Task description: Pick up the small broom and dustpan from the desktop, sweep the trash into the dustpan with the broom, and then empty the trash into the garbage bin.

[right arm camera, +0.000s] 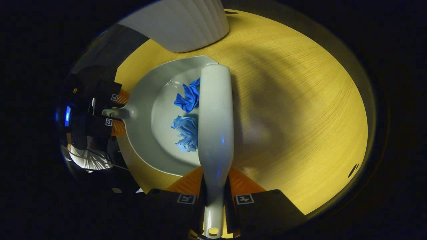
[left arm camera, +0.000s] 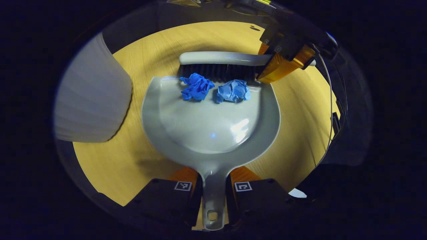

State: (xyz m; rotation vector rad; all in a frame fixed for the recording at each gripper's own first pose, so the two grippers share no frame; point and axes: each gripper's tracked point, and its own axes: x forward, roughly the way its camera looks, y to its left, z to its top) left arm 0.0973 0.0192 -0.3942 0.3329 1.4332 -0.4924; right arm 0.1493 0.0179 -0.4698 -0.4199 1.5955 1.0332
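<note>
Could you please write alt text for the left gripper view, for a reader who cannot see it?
The left gripper holds a grey dustpan by its handle on a yellow wooden table. Two crumpled blue paper wads lie just inside its front lip, with the broom, held by the right gripper, behind them. A white ribbed bin stands at left.

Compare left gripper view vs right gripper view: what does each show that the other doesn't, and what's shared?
Left gripper view alone: the brush's black bristles at the dustpan's front edge, and the dustpan handle clamped in the left gripper.
Right gripper view alone: the brush handle clamped in the right gripper, and the brush from above, covering its bristles.
Both: dustpan, two blue paper wads inside it, white ribbed bin, wooden tabletop.
</note>
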